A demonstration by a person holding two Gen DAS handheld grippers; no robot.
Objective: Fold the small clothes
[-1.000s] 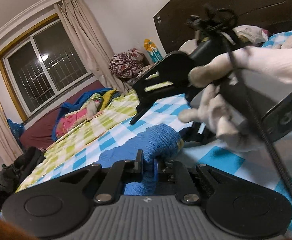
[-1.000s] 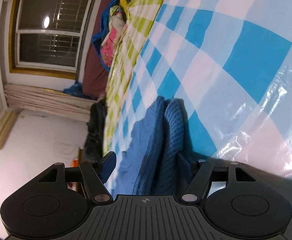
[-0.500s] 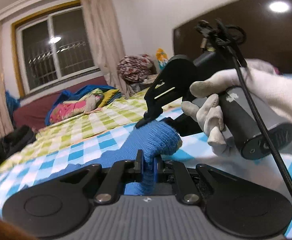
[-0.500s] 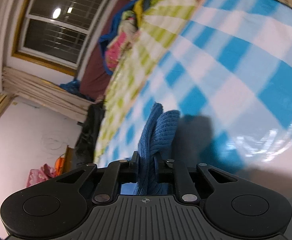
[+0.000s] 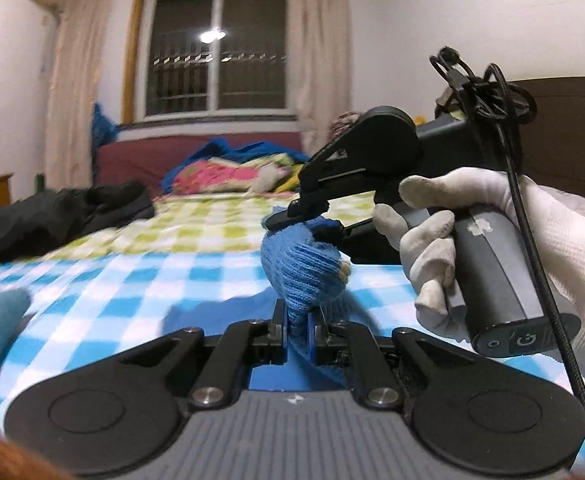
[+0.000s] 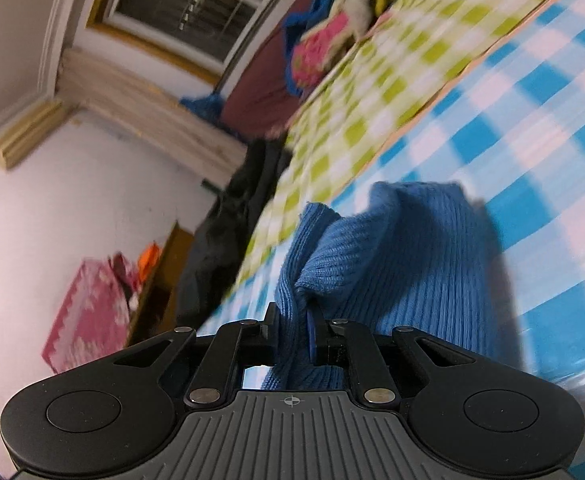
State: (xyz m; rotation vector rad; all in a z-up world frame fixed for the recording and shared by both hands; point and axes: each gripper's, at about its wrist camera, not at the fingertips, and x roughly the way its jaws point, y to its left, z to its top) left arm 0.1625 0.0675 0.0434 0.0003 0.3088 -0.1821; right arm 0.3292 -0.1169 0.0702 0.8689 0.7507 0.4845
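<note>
A small blue knitted garment (image 5: pixel 302 270) hangs bunched above the blue-and-white checked bed sheet (image 5: pixel 140 280). My left gripper (image 5: pixel 295 326) is shut on its near edge. In the left wrist view my right gripper (image 5: pixel 308 222), held by a white-gloved hand (image 5: pixel 492 248), pinches the far upper end of the same garment. In the right wrist view the right gripper (image 6: pixel 294 330) is shut on a fold of the blue knit (image 6: pixel 392 264), which bulges forward over the sheet (image 6: pixel 552 152). Most of the garment's lower part is hidden behind the gripper bodies.
A green-checked blanket (image 5: pixel 212 224) covers the far half of the bed, with a pink and blue pile of bedding (image 5: pixel 228 168) beyond it. Dark clothing (image 5: pixel 60 216) lies at the left edge. A dark headboard (image 5: pixel 568 136) stands at the right, a window (image 5: pixel 216 52) behind.
The right gripper went from open around the blue garment to shut on it. Both grippers then lifted the garment off the sheet while rolling toward level.
</note>
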